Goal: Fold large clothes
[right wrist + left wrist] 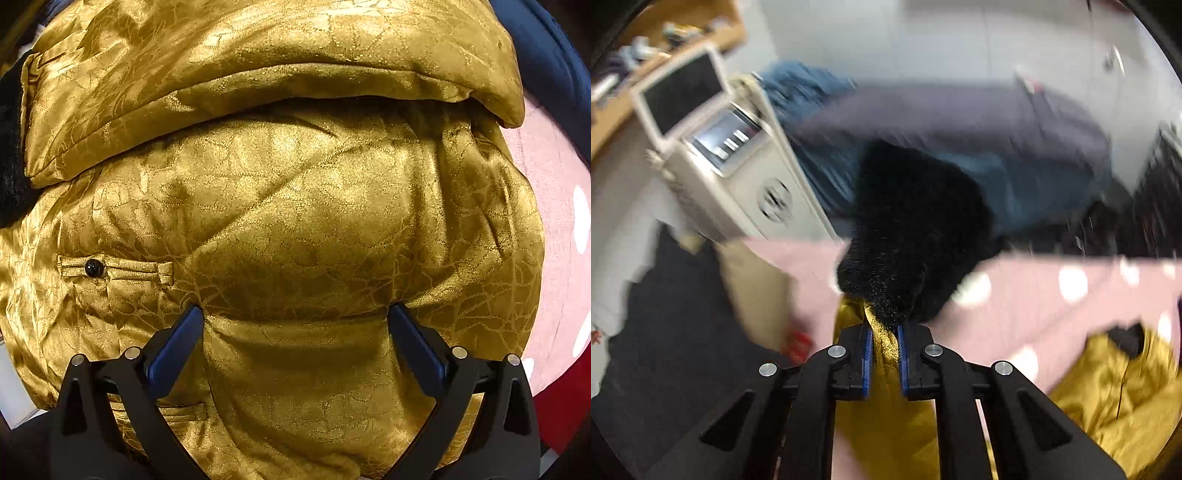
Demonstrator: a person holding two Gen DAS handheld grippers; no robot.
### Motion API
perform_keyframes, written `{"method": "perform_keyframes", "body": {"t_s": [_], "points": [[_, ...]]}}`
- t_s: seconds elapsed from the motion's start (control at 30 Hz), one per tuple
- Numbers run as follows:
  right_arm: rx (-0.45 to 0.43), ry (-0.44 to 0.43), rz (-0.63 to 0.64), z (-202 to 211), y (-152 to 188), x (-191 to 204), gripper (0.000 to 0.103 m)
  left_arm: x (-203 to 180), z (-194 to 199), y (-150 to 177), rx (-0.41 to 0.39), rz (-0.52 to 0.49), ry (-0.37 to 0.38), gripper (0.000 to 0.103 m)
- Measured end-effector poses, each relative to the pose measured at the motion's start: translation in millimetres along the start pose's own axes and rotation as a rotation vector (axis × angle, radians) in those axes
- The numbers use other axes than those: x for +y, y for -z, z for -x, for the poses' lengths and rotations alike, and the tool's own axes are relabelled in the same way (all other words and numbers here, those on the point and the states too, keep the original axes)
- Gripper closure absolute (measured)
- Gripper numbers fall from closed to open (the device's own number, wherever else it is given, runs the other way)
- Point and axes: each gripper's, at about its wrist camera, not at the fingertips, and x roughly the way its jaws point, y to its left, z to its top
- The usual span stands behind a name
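Note:
A gold satin padded jacket (295, 229) with black fur trim fills the right wrist view, a sleeve folded across its top. My right gripper (295, 317) is open, its blue pads pressed against the jacket's padded body on either side of a bulge. My left gripper (885, 332) is shut on a strip of the gold jacket (882, 343) just below its black fur cuff (908, 236), lifted above the pink surface. More of the jacket (1115, 387) lies at the lower right of the left wrist view. The left view is motion-blurred.
The jacket rests on a pink cloth with white dots (1052, 295) (554, 206). A beige machine with a dark screen (713, 147) stands at the left. Blue and grey clothes (960, 122) are piled behind. Dark fabric (672, 332) lies at lower left.

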Motion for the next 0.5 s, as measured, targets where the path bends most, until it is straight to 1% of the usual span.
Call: {"method": "perform_keyframes", "body": {"t_s": [0.07,0.17,0.2,0.27,0.37,0.43,0.5], "points": [[0.000,0.000,-0.001,0,0,0,0.004,14,18,-9,-0.042,0.049,0.002,0.094],[0.004,-0.001,-0.001,0,-1,1,0.004,34,34,-10,-0.049,0.135,0.028,0.094],[0.004,-0.001,-0.002,-1,-2,1,0.004,35,39,-9,-0.048,0.148,0.034,0.094],[0.004,-0.001,-0.002,-1,-2,1,0.004,28,42,-7,-0.048,0.138,0.054,0.094],[0.000,-0.003,-0.002,-1,-1,0,0.004,3,57,-2,-0.068,0.081,0.107,0.094],[-0.001,-0.006,-0.002,-1,-1,0,0.004,-26,73,3,-0.087,0.038,0.158,0.094],[-0.001,-0.007,-0.003,-1,1,0,0.004,-65,92,15,-0.103,-0.021,0.235,0.094]]}}
